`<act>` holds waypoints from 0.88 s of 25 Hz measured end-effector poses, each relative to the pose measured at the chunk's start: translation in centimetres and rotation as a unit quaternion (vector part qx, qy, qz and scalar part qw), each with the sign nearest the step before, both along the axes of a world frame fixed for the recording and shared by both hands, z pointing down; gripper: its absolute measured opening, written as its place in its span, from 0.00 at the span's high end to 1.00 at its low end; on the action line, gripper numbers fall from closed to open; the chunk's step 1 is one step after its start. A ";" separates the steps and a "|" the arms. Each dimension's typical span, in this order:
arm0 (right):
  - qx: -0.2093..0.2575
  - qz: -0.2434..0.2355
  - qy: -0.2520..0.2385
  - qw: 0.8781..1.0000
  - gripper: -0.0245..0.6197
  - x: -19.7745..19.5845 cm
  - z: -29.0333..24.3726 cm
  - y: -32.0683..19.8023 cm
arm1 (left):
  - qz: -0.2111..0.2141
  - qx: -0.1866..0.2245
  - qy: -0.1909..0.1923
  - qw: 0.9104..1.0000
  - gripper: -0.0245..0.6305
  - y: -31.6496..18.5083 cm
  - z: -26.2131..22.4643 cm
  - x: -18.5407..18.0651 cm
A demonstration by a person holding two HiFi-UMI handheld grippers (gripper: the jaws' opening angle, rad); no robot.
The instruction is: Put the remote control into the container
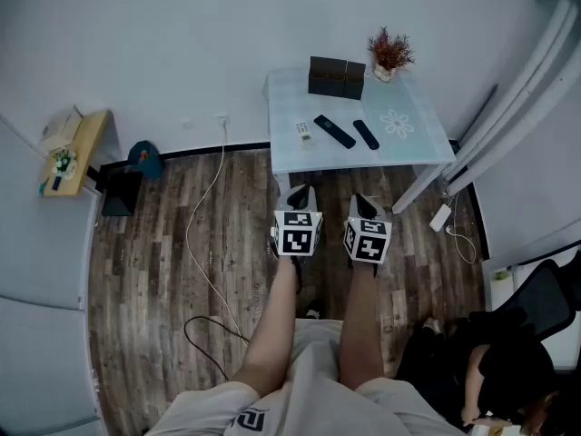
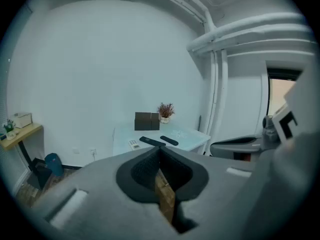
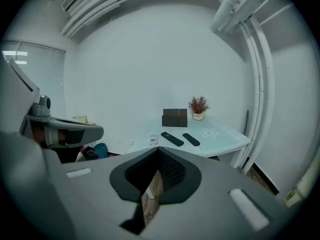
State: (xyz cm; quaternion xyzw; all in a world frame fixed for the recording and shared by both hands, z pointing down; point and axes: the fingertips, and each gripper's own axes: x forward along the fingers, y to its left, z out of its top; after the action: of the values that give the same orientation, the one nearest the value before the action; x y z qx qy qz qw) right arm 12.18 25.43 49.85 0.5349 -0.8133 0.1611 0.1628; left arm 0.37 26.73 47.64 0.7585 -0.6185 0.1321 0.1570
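Note:
Two black remote controls lie side by side on a pale table [image 1: 418, 148]: a longer one [image 1: 334, 131] and a shorter one [image 1: 366, 134]. A small white remote [image 1: 303, 133] lies to their left. Behind them stands a dark box-shaped container [image 1: 336, 77]. The same remotes [image 3: 172, 139] and container [image 3: 174, 117] show far off in the right gripper view, and the container [image 2: 146, 121] in the left gripper view. My left gripper [image 1: 299, 194] and right gripper [image 1: 365, 206] hover over the wood floor, short of the table's front edge. Both are shut and hold nothing.
A potted dried plant [image 1: 389, 54] stands at the table's back right corner. A cable [image 1: 211, 207] trails over the floor at left, near a wooden shelf [image 1: 74, 151] and a teal object [image 1: 144, 159]. White pipes [image 1: 508, 98] and a black chair [image 1: 536, 307] are at right.

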 end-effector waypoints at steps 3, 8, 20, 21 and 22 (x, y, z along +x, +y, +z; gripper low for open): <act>-0.011 0.001 -0.002 1.000 0.96 0.5 0.7 0.7 | 0.003 -0.006 0.002 1.000 0.96 0.5 0.4 0.5; -0.004 -0.006 0.009 1.000 0.96 1.4 0.5 0.8 | -0.001 -0.009 0.005 1.000 0.96 0.8 0.7 0.5; 0.038 -0.045 -0.027 0.998 0.96 0.9 -2.4 -0.6 | 0.010 0.020 -0.003 1.000 0.96 -0.2 -1.3 0.9; 0.043 -0.048 -0.024 0.998 0.96 0.7 -2.6 -0.5 | 0.011 0.019 0.012 1.000 0.96 -0.1 -1.5 0.9; 0.047 -0.051 -0.023 0.997 0.96 0.4 -2.8 -0.3 | 0.013 0.017 0.028 0.999 0.96 0.2 -1.5 0.8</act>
State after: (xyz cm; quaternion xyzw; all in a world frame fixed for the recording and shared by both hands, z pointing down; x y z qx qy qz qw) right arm 12.61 25.12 47.01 0.4959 -0.8497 0.1263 0.1270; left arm 1.18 26.88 46.14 0.7723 -0.6064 0.1017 0.1596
